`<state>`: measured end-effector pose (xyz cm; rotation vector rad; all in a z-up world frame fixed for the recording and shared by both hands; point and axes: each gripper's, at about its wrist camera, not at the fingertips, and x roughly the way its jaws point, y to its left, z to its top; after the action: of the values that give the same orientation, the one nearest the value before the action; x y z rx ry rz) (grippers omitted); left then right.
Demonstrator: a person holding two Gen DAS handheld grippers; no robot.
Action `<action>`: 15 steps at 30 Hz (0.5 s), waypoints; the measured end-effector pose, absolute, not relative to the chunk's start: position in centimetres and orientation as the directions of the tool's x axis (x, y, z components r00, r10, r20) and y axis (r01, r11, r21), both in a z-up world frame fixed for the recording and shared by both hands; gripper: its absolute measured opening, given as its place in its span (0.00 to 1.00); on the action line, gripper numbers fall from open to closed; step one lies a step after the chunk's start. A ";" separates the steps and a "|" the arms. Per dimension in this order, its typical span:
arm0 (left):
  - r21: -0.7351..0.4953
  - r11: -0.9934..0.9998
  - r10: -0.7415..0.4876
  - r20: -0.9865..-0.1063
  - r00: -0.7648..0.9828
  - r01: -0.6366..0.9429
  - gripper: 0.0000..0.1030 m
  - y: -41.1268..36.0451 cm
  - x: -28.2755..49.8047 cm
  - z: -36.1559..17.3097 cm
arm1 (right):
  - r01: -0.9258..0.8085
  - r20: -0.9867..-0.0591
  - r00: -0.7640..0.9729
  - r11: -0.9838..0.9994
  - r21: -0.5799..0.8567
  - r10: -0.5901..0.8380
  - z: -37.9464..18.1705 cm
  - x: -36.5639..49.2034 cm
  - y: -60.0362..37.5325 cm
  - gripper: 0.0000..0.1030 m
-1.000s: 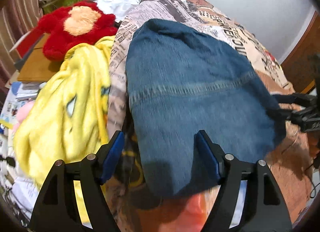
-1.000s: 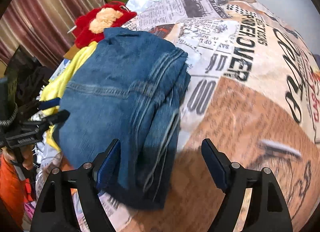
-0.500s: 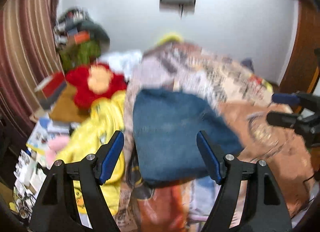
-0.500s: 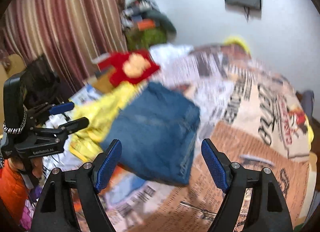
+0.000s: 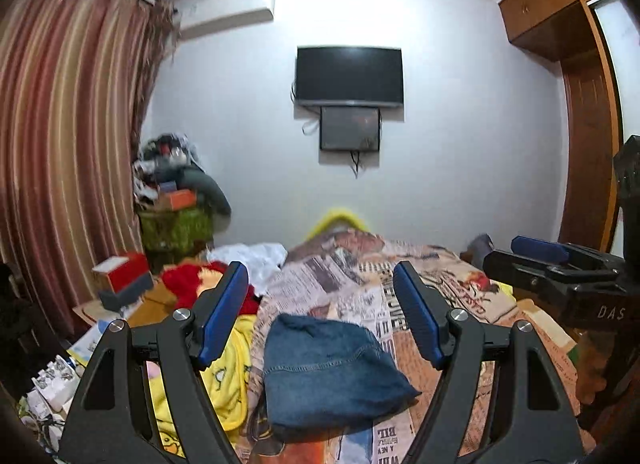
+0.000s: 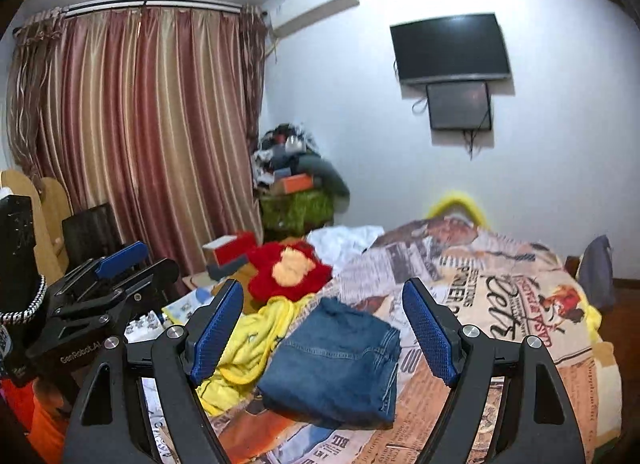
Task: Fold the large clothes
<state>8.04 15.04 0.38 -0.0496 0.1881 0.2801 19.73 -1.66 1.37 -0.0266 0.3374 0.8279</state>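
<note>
Folded blue jeans (image 5: 332,372) (image 6: 336,360) lie as a compact stack on the bed's newspaper-print cover (image 5: 340,284) (image 6: 500,304). My left gripper (image 5: 320,312) hangs above and well short of the jeans, open, nothing between its blue pads. In the right wrist view my right gripper (image 6: 324,328) is likewise raised and open, holding nothing. Each gripper shows in the other's view: the right one (image 5: 560,264) at the right edge, the left one (image 6: 120,264) at the left edge.
A yellow garment (image 5: 228,380) (image 6: 256,336) and a red plush toy (image 5: 192,284) (image 6: 288,270) lie left of the jeans, with white cloth (image 6: 348,238) behind. Clutter and boxes (image 5: 176,200) stand by the striped curtain (image 6: 140,136). A wall TV (image 5: 348,76) hangs ahead; a wooden wardrobe (image 5: 580,104) stands right.
Both grippers rose and pulled back from the jeans and tilted up, so the far wall and TV came into view. The folded jeans stayed put on the bed.
</note>
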 end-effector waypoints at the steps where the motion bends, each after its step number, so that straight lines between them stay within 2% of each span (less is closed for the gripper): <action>1: -0.026 0.960 0.271 -0.180 0.946 -0.280 0.72 14.8 7.6 0.4 | -0.722 -0.293 0.635 0.684 0.103 0.714 1.5 19.1 -1.9 0.78; 6: -0.058 0.959 0.263 -0.182 0.948 -0.277 0.74 14.7 6.5 0.3 | -0.697 -0.270 0.669 0.711 0.097 0.693 1.4 17.0 -2.7 0.78; 9: -0.066 0.957 0.265 -0.193 0.945 -0.282 0.83 14.9 6.2 -0.1 | -0.678 -0.287 0.683 0.729 0.093 0.672 1.0 16.4 -2.9 0.79; 11: -0.066 0.956 0.268 -0.203 0.942 -0.286 0.87 15.0 6.1 -0.4 | -0.664 -0.294 0.695 0.743 0.088 0.656 0.8 16.2 -3.0 0.89; 13: -0.066 0.954 0.274 -0.209 0.939 -0.293 0.94 15.0 6.0 -0.6 | -0.652 -0.287 0.710 0.755 0.078 0.643 0.7 15.9 -3.2 0.93; 15: -0.070 0.951 0.281 -0.207 0.937 -0.301 0.95 14.9 5.8 -0.8 | -0.636 -0.271 0.730 0.769 0.067 0.627 0.7 15.5 -3.4 0.98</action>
<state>5.84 14.93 -0.84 -0.1012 0.1967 0.2975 15.51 -3.39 0.69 -0.0312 0.2874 0.6952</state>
